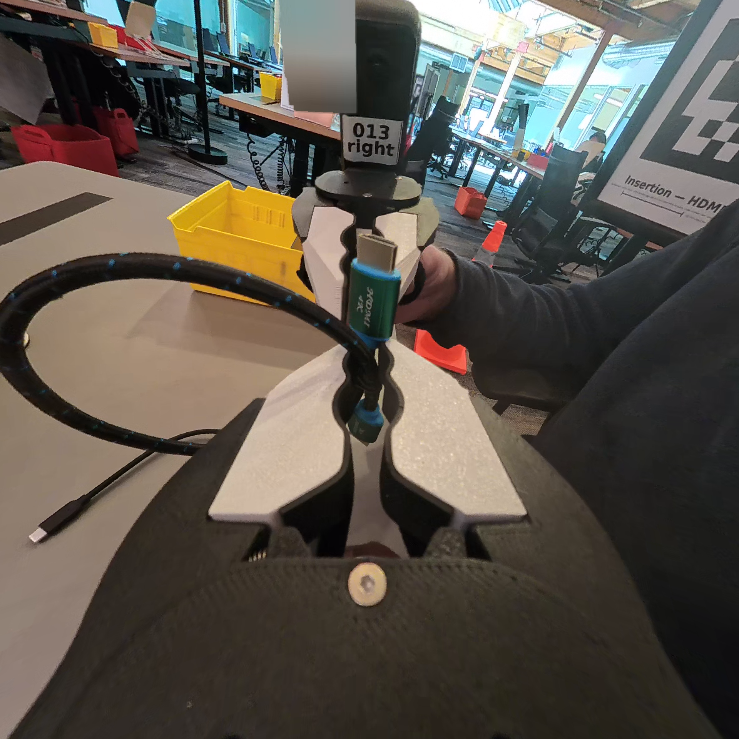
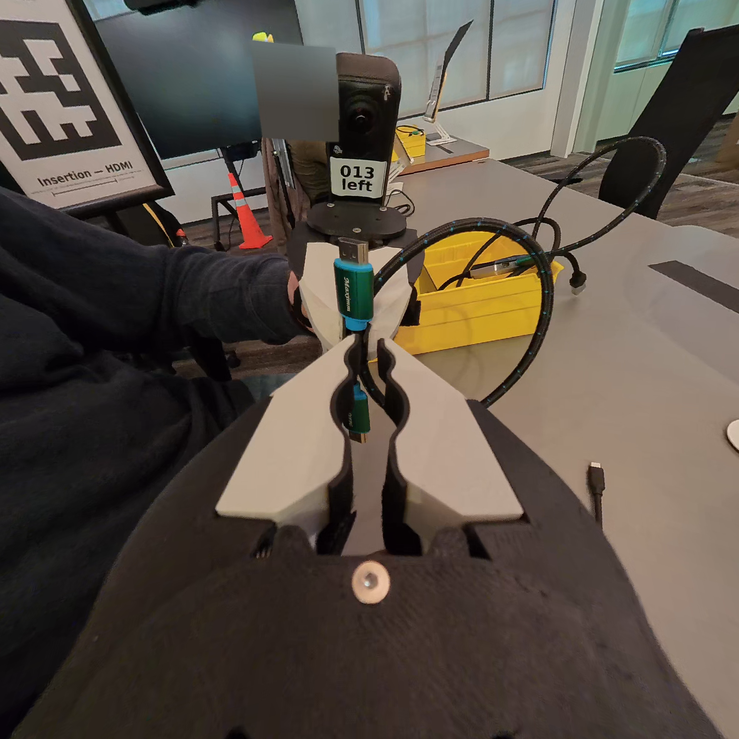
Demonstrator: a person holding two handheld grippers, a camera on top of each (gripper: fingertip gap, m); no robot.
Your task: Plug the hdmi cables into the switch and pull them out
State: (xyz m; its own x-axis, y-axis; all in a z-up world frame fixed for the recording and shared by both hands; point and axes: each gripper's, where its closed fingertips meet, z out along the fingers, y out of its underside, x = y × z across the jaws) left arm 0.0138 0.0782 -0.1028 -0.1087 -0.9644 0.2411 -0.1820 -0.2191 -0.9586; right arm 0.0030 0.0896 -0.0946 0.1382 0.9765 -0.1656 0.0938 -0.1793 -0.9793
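Left tongs (image 1: 366, 362) pinch the braided HDMI cable (image 1: 120, 276) just below its upright green plug (image 1: 374, 298), right tongs (image 2: 366, 348) clamp the same spot, above the worktop (image 1: 120, 360), switch unseen; best free one grip before aiming.

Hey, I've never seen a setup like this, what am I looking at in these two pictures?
A person holds two hand-operated tongs, each with a camera looking along its fingers. One picture is from the left tongs, the other from the right tongs; each also shows the other tool opposite. Both meet tip to tip, closed around a braided HDMI cable below an upright green plug; a second plug hangs beneath. On the grey table are a yellow bin and a thin black cable.
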